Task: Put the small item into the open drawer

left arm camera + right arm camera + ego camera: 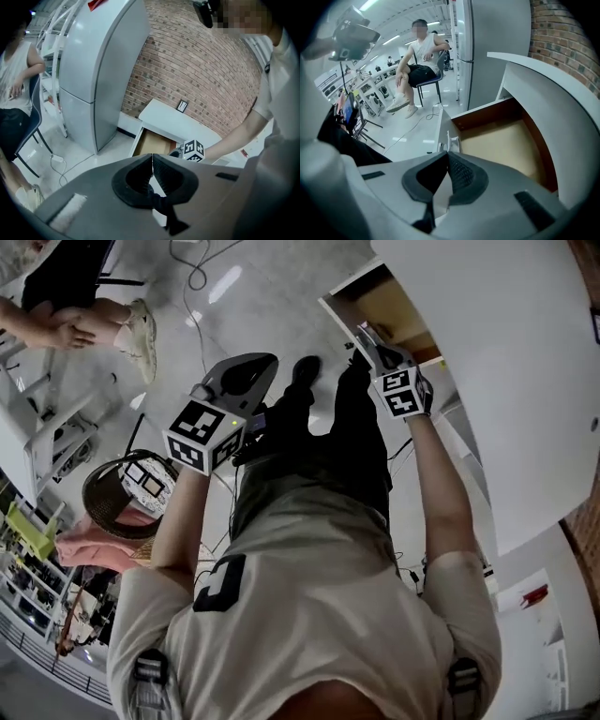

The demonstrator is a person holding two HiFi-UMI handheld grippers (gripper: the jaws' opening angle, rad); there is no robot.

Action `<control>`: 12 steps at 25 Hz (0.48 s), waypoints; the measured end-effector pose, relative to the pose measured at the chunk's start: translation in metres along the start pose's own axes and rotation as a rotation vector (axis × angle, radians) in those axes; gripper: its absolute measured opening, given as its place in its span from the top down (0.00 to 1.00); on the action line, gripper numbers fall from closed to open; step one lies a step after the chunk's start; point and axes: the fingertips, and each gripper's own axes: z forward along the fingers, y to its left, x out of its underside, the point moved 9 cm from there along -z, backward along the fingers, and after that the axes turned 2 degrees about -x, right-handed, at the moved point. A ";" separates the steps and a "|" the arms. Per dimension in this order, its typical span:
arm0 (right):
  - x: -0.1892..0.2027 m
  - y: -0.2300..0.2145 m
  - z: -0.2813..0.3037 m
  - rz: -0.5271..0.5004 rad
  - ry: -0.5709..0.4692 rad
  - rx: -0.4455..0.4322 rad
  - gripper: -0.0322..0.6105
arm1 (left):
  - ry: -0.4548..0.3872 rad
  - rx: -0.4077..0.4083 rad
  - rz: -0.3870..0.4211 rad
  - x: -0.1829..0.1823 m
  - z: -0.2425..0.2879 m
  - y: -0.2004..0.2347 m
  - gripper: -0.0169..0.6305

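Head view is looking steeply down the person's torso (309,596); both gripper views are facing the open drawer (398,315), right one nearer.

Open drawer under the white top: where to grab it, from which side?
Take the white front panel by its top edge, coming from above with one jaw on each face. The drawer stands pulled out, so that thin upright edge is free and nearest the room; probably the easiest hold.
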 end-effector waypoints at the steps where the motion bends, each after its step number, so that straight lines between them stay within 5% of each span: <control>1: 0.002 -0.002 -0.001 0.002 0.005 0.005 0.94 | 0.006 0.001 -0.004 0.003 0.003 -0.002 0.96; 12: 0.024 -0.002 0.006 0.019 0.106 -0.005 0.94 | 0.015 0.035 -0.002 0.015 0.010 -0.003 0.96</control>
